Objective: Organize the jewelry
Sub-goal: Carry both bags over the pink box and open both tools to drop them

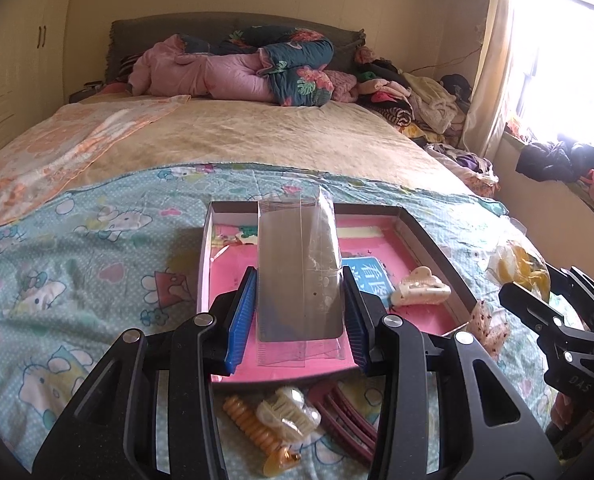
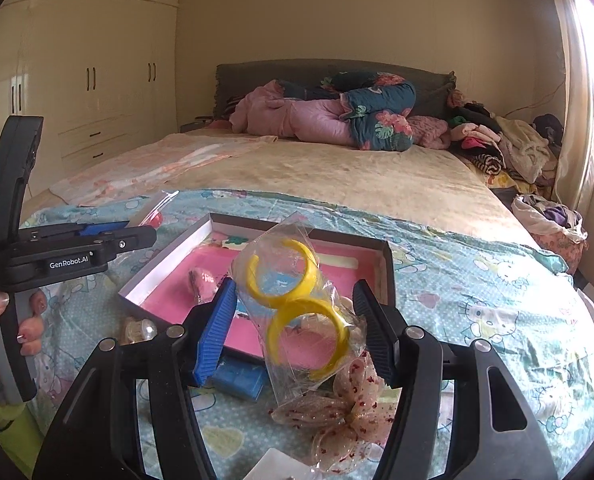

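A clear plastic sleeve (image 1: 299,268), flat, rectangular and apparently empty, was held upright between the blue pads of the left gripper (image 1: 299,300), whose jaws were set narrow and pressed against its two long edges. The sleeve stood above a shallow box (image 1: 429,240) with dark walls and a pink lining, which was laid on a cartoon-printed sheet (image 1: 77,248) at the foot of a bed.

A crinkled transparent bag (image 2: 297,304) with two yellow open-ended bangles (image 2: 309,332) inside was gripped by the right gripper (image 2: 297,312), its jaws standing about half apart and closed on the bag's sides. The bag was held over the near edge of the box, with its lower end hanging below the pads.

In the left wrist view, a cream claw clip (image 1: 419,291) and a blue printed card (image 1: 371,280) were seen inside the box, and an orange spiral hair tie (image 1: 249,424), a second pale claw clip (image 1: 287,414) and a dark red hair clip (image 1: 345,420) were seen on the sheet in front of it.

Only in the right wrist view were a sheer bow with red speckles (image 2: 349,412) shown whole, just below the bag, a blue box (image 2: 239,378) shown beside the tray's near edge, and the person's hand (image 2: 1,340) shown wrapped around the left gripper's handle.
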Demonstrator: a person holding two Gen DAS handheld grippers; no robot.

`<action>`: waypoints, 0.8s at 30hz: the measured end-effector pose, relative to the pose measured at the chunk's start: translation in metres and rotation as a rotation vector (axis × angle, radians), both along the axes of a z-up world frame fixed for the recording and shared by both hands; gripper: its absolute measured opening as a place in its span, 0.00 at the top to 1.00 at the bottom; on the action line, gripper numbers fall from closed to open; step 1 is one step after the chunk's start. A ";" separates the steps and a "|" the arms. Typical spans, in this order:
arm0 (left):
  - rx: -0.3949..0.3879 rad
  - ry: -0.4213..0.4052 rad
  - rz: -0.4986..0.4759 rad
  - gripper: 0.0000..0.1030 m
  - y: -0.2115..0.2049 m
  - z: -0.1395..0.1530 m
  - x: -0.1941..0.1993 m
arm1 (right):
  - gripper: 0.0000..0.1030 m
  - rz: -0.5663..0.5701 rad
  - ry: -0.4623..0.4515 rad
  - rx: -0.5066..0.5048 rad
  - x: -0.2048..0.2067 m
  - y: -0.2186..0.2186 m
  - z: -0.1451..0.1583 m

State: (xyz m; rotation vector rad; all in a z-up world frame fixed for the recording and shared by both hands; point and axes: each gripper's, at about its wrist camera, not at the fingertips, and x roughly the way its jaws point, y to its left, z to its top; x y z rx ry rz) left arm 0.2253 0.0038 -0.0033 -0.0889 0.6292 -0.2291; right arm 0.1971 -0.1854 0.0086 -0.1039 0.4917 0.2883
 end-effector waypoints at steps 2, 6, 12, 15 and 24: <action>0.001 0.002 -0.007 0.68 -0.003 -0.001 0.006 | 0.44 -0.008 0.004 -0.003 0.008 -0.001 -0.002; 0.006 0.010 -0.022 0.68 -0.010 -0.004 0.017 | 0.44 -0.024 0.014 -0.013 0.020 -0.004 -0.008; 0.015 0.033 -0.045 0.68 -0.021 -0.013 0.035 | 0.44 -0.052 0.036 -0.014 0.037 -0.013 -0.017; 0.026 0.048 -0.058 0.68 -0.027 -0.019 0.042 | 0.44 -0.063 0.045 -0.015 0.043 -0.016 -0.021; 0.046 0.104 -0.078 0.68 -0.036 -0.040 0.058 | 0.44 -0.087 0.083 -0.023 0.063 -0.021 -0.037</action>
